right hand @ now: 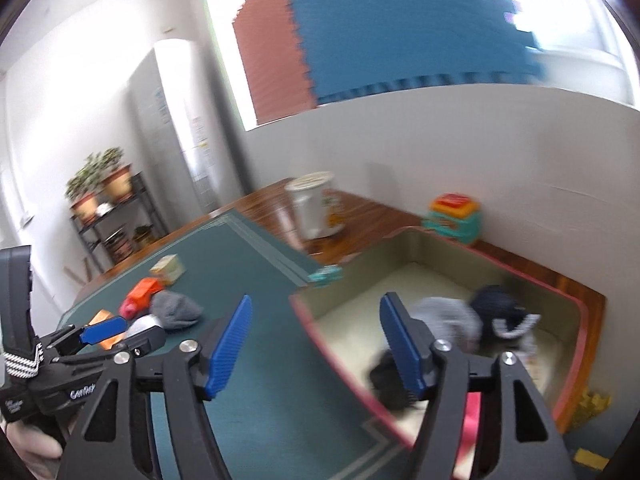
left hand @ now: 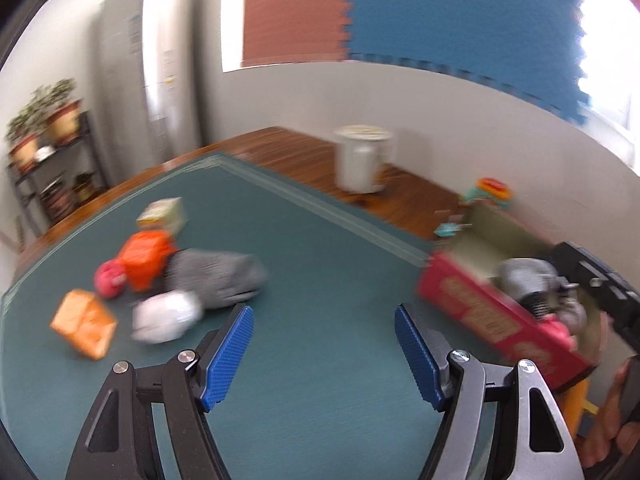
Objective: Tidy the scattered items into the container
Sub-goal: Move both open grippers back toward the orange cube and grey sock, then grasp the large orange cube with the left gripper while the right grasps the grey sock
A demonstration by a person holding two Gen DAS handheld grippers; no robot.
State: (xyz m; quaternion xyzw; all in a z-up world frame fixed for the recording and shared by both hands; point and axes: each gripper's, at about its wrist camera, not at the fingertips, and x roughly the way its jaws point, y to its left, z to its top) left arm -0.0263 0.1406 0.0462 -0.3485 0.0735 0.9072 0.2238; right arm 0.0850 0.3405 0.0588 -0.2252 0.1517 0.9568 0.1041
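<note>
Between drop-off and next pick. Right tool (right hand: pixel 316 344) spread and empty at the red-rimmed container (right hand: pixel 576 304) by the desk's right edge, socks inside. Left tool (left hand: pixel 324 354) spread, empty, facing the scattered pile near the left edge; next calls for closing on the grey sock (left hand: pixel 216 276)

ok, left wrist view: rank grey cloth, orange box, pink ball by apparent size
1. grey cloth, largest.
2. orange box.
3. pink ball, partly hidden behind a second, brighter orange item.
Blur softens edges; order holds.
</note>
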